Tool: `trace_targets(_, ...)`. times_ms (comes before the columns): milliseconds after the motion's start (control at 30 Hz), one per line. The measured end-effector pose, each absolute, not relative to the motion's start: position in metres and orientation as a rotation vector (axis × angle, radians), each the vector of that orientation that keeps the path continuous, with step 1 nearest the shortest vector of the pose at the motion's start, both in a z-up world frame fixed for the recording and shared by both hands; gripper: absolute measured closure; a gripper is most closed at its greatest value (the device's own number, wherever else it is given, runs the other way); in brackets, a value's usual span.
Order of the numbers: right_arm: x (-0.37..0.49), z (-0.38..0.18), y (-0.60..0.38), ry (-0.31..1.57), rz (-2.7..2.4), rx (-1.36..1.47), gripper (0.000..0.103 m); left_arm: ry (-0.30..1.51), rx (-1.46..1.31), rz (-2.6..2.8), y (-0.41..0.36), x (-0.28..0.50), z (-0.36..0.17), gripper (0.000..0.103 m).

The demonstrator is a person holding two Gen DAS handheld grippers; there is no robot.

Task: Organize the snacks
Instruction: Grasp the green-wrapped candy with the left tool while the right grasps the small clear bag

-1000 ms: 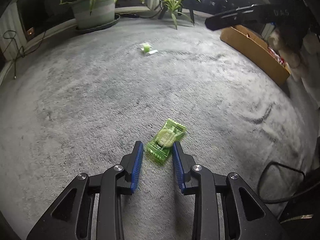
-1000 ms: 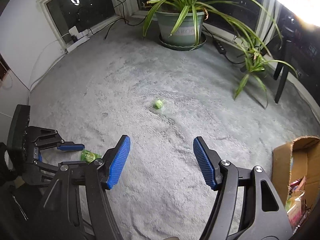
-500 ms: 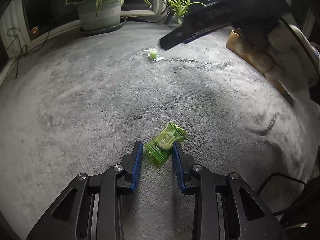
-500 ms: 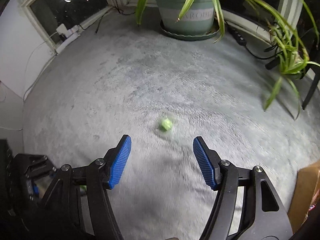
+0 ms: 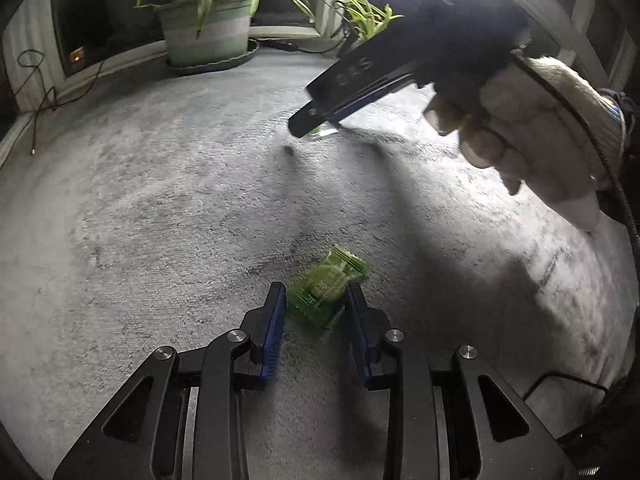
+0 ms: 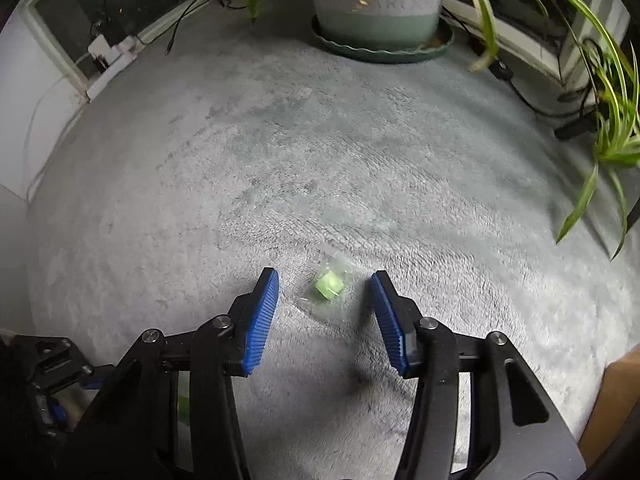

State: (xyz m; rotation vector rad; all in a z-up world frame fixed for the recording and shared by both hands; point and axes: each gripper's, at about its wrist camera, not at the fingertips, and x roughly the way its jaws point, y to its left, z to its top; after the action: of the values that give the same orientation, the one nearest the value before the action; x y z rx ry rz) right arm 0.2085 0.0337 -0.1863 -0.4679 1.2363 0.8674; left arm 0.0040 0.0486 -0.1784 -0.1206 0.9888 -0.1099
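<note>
A green wrapped snack packet (image 5: 326, 286) lies on the grey carpet between the blue pads of my left gripper (image 5: 316, 300), which is open around its near end. A small green candy in clear wrap (image 6: 329, 285) lies on the carpet between the tips of my open right gripper (image 6: 325, 286). In the left wrist view the right gripper (image 5: 320, 124) hangs over that candy, of which only a green sliver (image 5: 320, 131) shows, held by a gloved hand (image 5: 520, 128).
A large potted plant (image 6: 380, 4) in a saucer stands at the carpet's far edge, with a smaller spider plant (image 6: 612, 128) and cables to the right. A cardboard box edge (image 6: 616, 400) shows at the lower right of the right wrist view.
My right gripper has moved forward and down to the small candy, which now sits between its tips. My left gripper has edged closer around the green packet.
</note>
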Motion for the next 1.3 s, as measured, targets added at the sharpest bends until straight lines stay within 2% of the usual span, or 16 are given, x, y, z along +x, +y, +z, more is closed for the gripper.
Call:
trace_targets(67, 0.205, -0.186, 0.039, 1.216, 0.862, -0.498, 0.064, 0.992, -0.116, -0.114, 0.049, 0.003, -0.178, 0.074)
trace_targets(133, 0.202, -0.186, 0.043, 1.195, 0.857, -0.538, 0.071, 0.999, -0.118, -0.117, 0.051, 0.003, -0.178, 0.074)
trace_targets(267, 0.201, -0.186, 0.044, 1.184, 0.862, -0.563, 0.075, 1.009, -0.109, -0.135, 0.050, 0.006, -0.176, 0.074)
trace_targets(733, 0.199, -0.180, 0.017, 1.205, 0.883, -0.527, 0.078, 1.028, -0.020, -0.245, 0.036, 0.025, -0.175, 0.074)
trace_targets(867, 0.198, -0.174, 0.010, 1.198, 0.885, -0.514, 0.081, 1.033, 0.007, -0.254, 0.034, 0.032, -0.175, 0.074)
trace_targets(1300, 0.197, -0.182, 0.009, 1.221, 0.902, -0.505, 0.081, 1.052, 0.056, -0.325, 0.023, 0.048, -0.179, 0.074)
